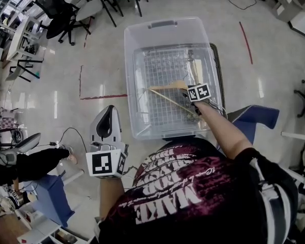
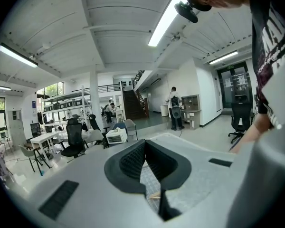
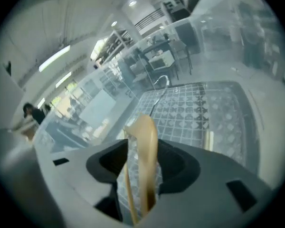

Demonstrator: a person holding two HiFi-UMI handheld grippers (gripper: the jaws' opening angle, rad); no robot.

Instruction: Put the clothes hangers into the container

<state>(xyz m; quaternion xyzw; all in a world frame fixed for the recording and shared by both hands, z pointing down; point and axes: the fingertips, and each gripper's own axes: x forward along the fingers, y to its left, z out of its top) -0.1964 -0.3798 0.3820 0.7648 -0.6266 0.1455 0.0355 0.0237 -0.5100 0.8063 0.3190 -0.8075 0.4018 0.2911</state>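
A clear plastic container (image 1: 165, 25) stands on the floor in front of me, its bottom patterned with a grid. My right gripper (image 1: 194, 104) reaches down inside it. A light wooden hanger (image 1: 174, 87) lies between its jaws (image 3: 142, 161); the hanger (image 3: 145, 139) stands edge-on there with slim gaps beside it, so the jaws are open around it. Another wooden hanger (image 1: 195, 67) with a metal hook (image 3: 160, 82) lies on the container's bottom further in. My left gripper (image 1: 108, 118) hangs outside the container at its near left, shut and holding nothing (image 2: 143, 145).
Black office chairs (image 1: 56, 6) and desks stand at the far left. Red tape lines (image 1: 104, 96) mark the floor left of the container. A blue seat (image 1: 254, 117) is close on the right, and a cable (image 1: 66, 134) trails on the floor at the left.
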